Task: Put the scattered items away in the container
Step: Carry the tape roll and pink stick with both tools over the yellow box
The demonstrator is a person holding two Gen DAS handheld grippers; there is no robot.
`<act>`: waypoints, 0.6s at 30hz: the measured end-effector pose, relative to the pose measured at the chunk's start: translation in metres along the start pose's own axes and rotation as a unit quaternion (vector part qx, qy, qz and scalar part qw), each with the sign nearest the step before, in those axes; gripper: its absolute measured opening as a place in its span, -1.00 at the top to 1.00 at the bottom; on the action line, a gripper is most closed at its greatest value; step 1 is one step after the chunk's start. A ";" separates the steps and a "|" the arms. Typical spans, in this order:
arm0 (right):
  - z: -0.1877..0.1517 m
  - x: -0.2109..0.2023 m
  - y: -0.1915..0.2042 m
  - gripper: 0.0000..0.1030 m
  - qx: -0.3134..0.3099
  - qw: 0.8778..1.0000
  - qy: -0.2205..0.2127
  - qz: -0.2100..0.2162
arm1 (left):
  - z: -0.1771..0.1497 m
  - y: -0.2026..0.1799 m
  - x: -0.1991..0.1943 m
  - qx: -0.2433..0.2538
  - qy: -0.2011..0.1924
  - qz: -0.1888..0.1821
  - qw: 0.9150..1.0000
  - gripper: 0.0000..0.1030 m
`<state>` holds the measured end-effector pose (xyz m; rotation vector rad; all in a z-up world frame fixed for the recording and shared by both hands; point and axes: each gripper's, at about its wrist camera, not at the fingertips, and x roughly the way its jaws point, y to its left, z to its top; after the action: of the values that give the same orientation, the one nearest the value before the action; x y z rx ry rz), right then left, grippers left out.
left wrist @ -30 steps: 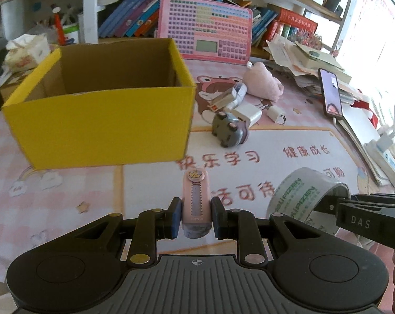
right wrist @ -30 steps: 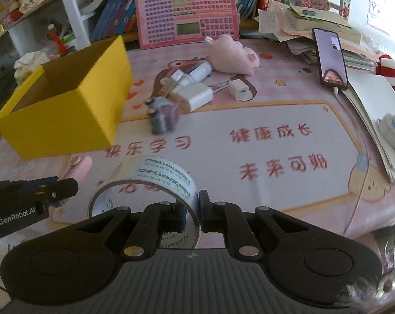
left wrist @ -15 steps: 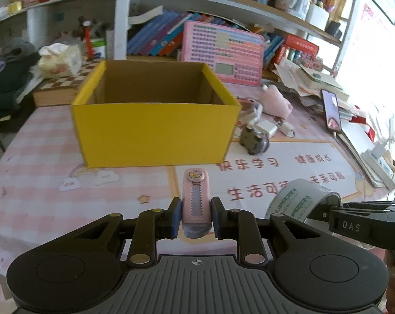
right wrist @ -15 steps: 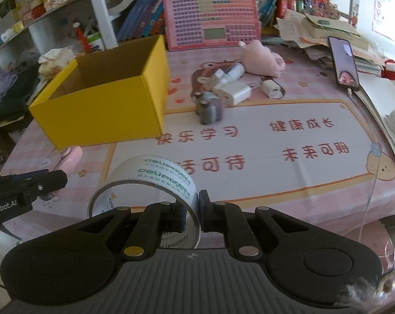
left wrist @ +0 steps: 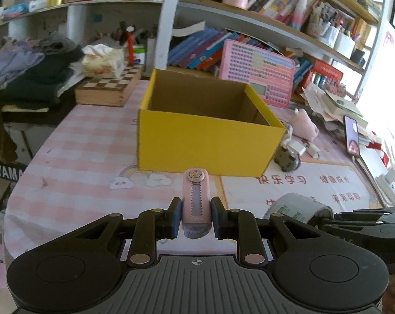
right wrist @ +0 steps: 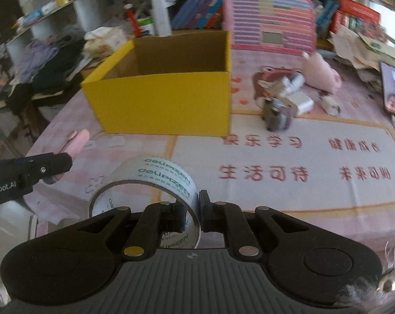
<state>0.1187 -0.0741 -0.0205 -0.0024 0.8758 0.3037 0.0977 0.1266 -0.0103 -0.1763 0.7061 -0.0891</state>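
The open yellow cardboard box [left wrist: 208, 141] stands on the pink table; it also shows in the right wrist view [right wrist: 168, 102]. My left gripper [left wrist: 196, 217] is shut on a pink utility knife [left wrist: 196, 196], held above the table in front of the box. My right gripper [right wrist: 191, 210] is shut on the wall of a clear tape roll [right wrist: 155, 180]; the roll also shows in the left wrist view [left wrist: 297, 206]. The knife tip [right wrist: 77, 141] and left gripper show at left in the right wrist view. Both are in front of the box, well short of it.
A grey toy car [right wrist: 276, 112], white chargers [right wrist: 302, 103] and a pink plush [right wrist: 320, 74] lie right of the box. A phone [left wrist: 352, 136] and paper piles sit far right. A chessboard box [left wrist: 108, 89] and clothes are at left; shelves stand behind.
Both grippers have risen and pulled back with their loads. The box now looks farther and lower, and its inside shows more.
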 end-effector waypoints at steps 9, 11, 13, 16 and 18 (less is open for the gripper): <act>0.010 0.006 0.018 0.82 -0.039 0.999 0.006 0.018 | 0.002 0.011 -0.002 -0.019 -0.007 0.005 1.000 0.56; 0.012 0.007 0.019 0.82 -0.045 0.999 0.007 0.019 | 0.004 0.011 0.000 -0.021 -0.008 0.004 1.000 0.56; 0.015 0.008 0.018 0.82 -0.050 0.999 0.007 0.020 | 0.007 0.010 0.002 -0.022 -0.010 0.002 1.000 0.56; 0.021 0.007 0.016 0.82 -0.061 0.998 0.001 0.019 | 0.014 0.005 0.006 -0.014 -0.015 -0.001 1.000 0.56; 0.028 0.007 0.014 0.82 -0.067 0.998 -0.008 0.020 | 0.021 0.000 0.009 -0.006 -0.021 -0.004 1.000 0.56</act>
<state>0.1402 -0.0550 -0.0061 -0.1067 0.8392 0.3985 0.1182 0.1285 0.0000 -0.1927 0.6633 -0.0877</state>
